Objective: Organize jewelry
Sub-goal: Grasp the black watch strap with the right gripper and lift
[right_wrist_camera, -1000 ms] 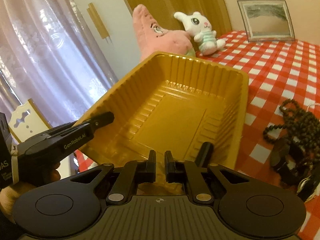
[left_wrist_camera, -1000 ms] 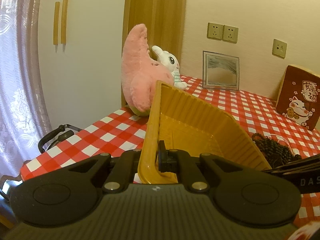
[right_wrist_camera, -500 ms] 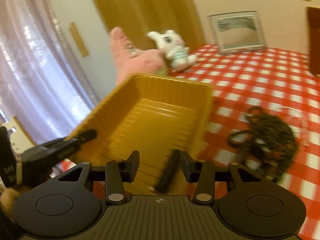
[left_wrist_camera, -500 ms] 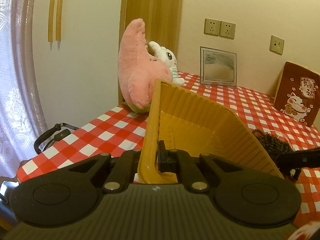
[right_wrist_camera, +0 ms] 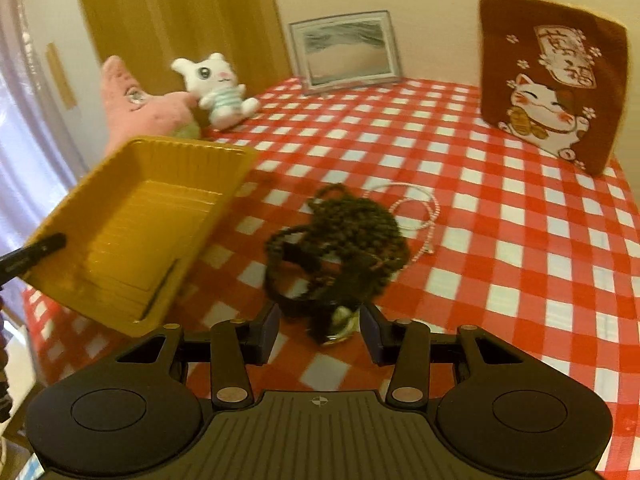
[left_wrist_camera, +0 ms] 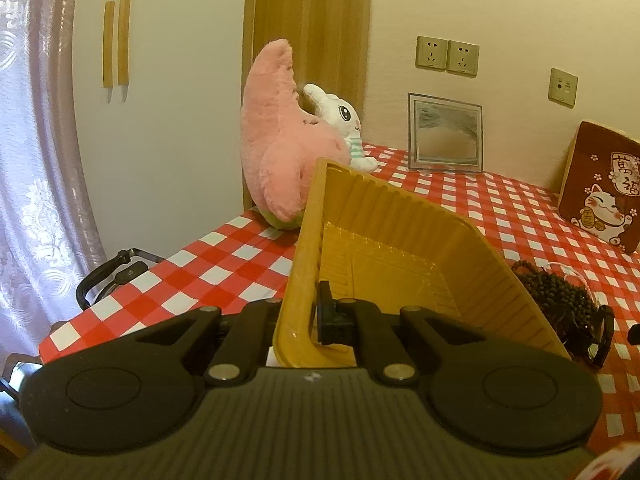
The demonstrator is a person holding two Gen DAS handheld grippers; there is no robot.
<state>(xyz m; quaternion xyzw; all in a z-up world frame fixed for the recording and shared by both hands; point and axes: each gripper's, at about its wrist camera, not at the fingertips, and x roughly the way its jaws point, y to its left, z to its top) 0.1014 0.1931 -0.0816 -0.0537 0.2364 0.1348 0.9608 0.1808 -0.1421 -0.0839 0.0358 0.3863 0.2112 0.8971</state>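
Gripping the ribbed yellow plastic tray's (left_wrist_camera: 400,240) rim with my left tool (left_wrist_camera: 308,320); my right tool (right_wrist_camera: 320,328), jaws apart, hovers just before the dark beaded necklace pile (right_wrist_camera: 340,240).

This is a room in a home. A table with a red and white checked cloth (right_wrist_camera: 480,208) stands against a cream wall. At its far left corner sit a pink plush starfish toy (left_wrist_camera: 280,152) and a small white plush bunny (right_wrist_camera: 212,88). By the far edge leans a picture in a silver frame (right_wrist_camera: 346,50), and near the far right corner stands a dark red cushion with a lucky cat (right_wrist_camera: 552,76). A pale lace curtain (left_wrist_camera: 36,160) hangs at the left, beside a white cupboard with wooden handles (left_wrist_camera: 116,44).
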